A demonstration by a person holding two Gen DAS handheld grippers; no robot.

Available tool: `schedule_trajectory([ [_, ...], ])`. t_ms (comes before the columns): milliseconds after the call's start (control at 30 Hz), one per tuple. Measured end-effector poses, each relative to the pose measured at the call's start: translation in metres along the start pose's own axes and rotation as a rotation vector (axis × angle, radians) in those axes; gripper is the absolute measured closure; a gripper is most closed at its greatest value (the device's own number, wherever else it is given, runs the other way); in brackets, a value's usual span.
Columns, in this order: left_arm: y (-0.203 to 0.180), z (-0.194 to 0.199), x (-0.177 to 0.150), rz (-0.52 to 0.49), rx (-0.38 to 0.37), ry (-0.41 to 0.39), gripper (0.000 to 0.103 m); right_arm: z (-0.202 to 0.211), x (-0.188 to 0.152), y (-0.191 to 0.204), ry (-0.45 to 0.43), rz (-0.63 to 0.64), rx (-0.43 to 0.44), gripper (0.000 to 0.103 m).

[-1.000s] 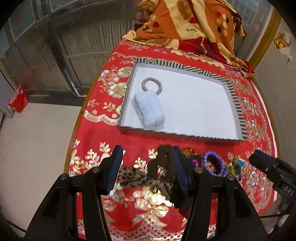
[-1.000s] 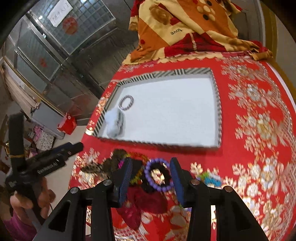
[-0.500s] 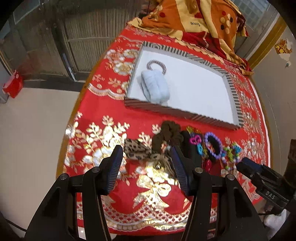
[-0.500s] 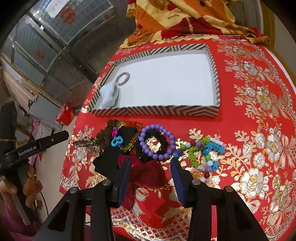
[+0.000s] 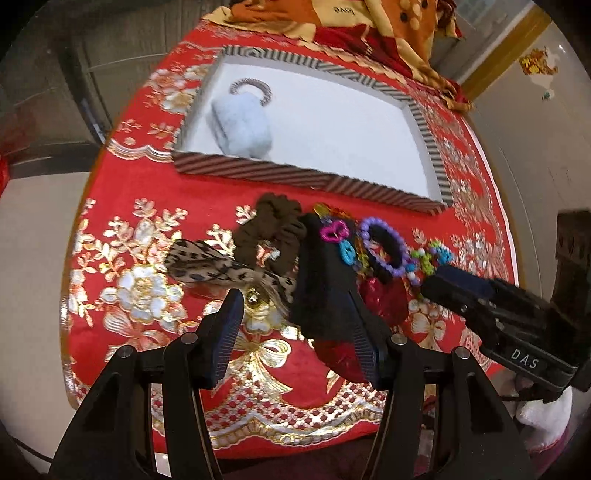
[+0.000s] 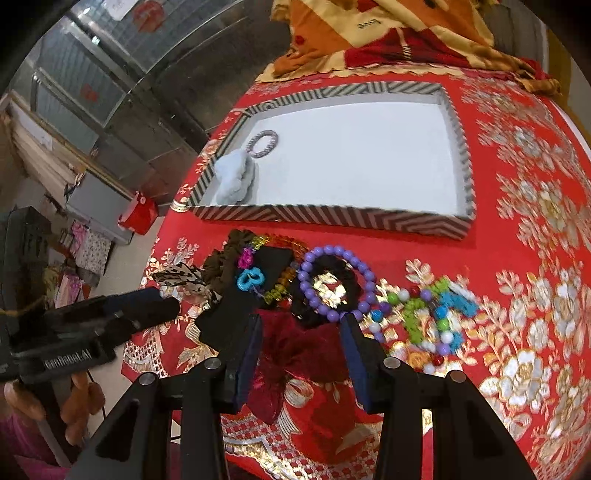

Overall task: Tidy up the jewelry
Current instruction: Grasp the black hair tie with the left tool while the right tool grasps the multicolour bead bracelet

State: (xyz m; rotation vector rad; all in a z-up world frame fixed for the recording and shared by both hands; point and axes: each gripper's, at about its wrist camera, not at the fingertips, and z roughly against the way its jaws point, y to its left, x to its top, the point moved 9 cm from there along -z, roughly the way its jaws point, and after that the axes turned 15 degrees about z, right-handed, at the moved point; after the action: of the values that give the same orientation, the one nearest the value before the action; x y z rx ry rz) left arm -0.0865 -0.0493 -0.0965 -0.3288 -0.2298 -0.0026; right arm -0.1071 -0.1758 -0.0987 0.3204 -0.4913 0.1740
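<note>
A tray (image 5: 295,177) (image 6: 332,218) with a striped rim holds a pale blue fluffy scrunchie (image 5: 240,125) (image 6: 236,177) and a grey ring (image 5: 251,86) (image 6: 262,142). In front of it lies a pile: brown scrunchie (image 5: 273,229), leopard bow (image 5: 221,266), black cloth piece (image 5: 321,280), purple bead bracelet (image 6: 334,280), colourful beads (image 6: 424,314), dark red bow (image 6: 299,350). My left gripper (image 5: 291,295) is open low over the leopard bow and black piece. My right gripper (image 6: 302,317) is open, straddling the dark red bow; I cannot tell if it touches.
A red and gold cloth (image 5: 140,295) covers the round table, whose edge runs close under both grippers. An orange folded blanket (image 5: 388,29) lies behind the tray. A red box (image 6: 138,214) sits on the floor at the left. A hand (image 6: 77,398) holds the left gripper.
Both grippers have sunk and tipped down toward the pile, which now looks larger and closer. The jaws of both keep the same width. Nothing was picked up.
</note>
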Motion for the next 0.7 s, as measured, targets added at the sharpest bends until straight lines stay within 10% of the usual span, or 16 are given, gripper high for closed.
schedule_trajectory([
  [700,0.008,-0.010,-0.012,0.023,0.007,0.070,0.047,-0.086,0.049,0.037,0.060,0.250,0.083,0.089],
])
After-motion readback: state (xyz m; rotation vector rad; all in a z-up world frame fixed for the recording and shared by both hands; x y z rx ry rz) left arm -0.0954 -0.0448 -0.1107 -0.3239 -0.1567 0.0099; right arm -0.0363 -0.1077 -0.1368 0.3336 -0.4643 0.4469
